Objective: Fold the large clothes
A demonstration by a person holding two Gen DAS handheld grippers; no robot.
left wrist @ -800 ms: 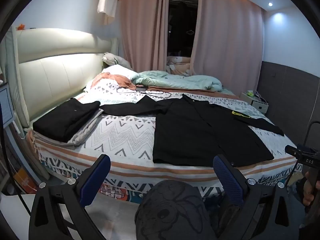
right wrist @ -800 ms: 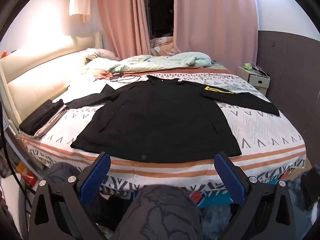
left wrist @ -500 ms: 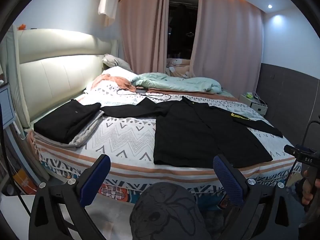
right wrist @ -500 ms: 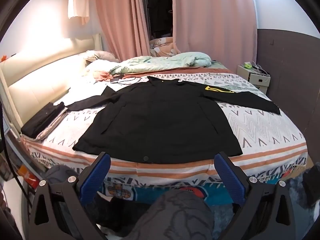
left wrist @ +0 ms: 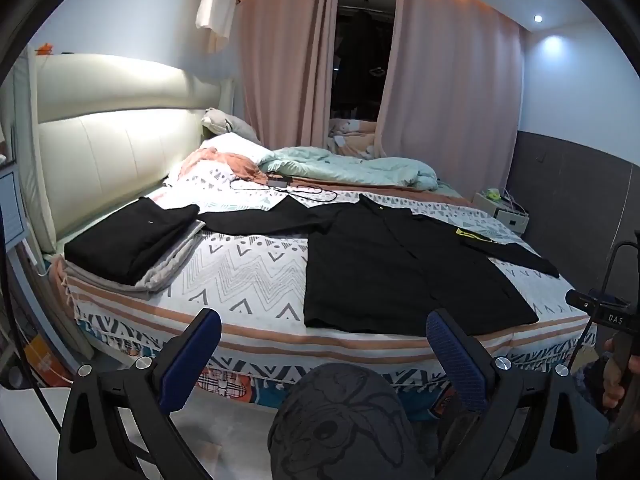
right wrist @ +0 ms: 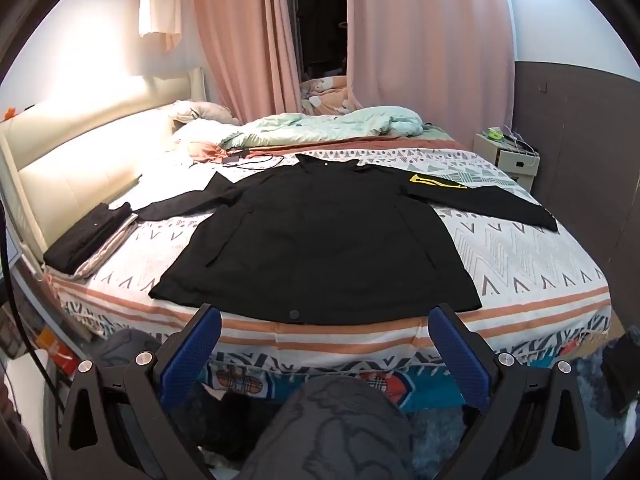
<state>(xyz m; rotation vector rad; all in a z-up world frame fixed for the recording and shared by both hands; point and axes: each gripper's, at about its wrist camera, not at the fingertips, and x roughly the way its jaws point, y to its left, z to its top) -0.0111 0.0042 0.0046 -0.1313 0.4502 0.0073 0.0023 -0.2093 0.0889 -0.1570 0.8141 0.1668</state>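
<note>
Left wrist view: my left gripper (left wrist: 322, 350) hangs short of the bed (left wrist: 256, 276), its blue ribbed pads spread wide with nothing between them. The jacket (left wrist: 392, 276) lies flat on the patterned cover at about 1 o'clock from the gripper, hem toward me, collar away toward the curtains (left wrist: 448, 92). Its long axis runs from 6 to 12, tipped a little leftward. One sleeve stretches out to 10 o'clock, the other to 3, with a yellow mark near that shoulder. The cloth is matte black and smooth. At 10 o'clock a folded stack (left wrist: 128, 248) sits by the padded headboard (left wrist: 104, 160): black on top, grey beneath. A crumpled mint duvet (left wrist: 352, 168) lies at 12. A hand (left wrist: 618, 372) at the 3 o'clock edge grips a black handle, and a grey printed knee (left wrist: 340, 420) fills the 6 o'clock edge.

Right wrist view: my right gripper (right wrist: 324, 354) is likewise spread wide and empty, held off the bed edge. The jacket (right wrist: 320, 248) lies dead ahead at 12, hem nearest, a round button at the hem's middle, collar far. The sleeves run out to 10 and 2 o'clock, the yellow mark on the right one. The bed (right wrist: 520, 264) cover shows grey zigzags and orange stripes. The stack (right wrist: 88, 240) lies at 9 o'clock, and a white box (right wrist: 506, 156) stands at 2.
</note>
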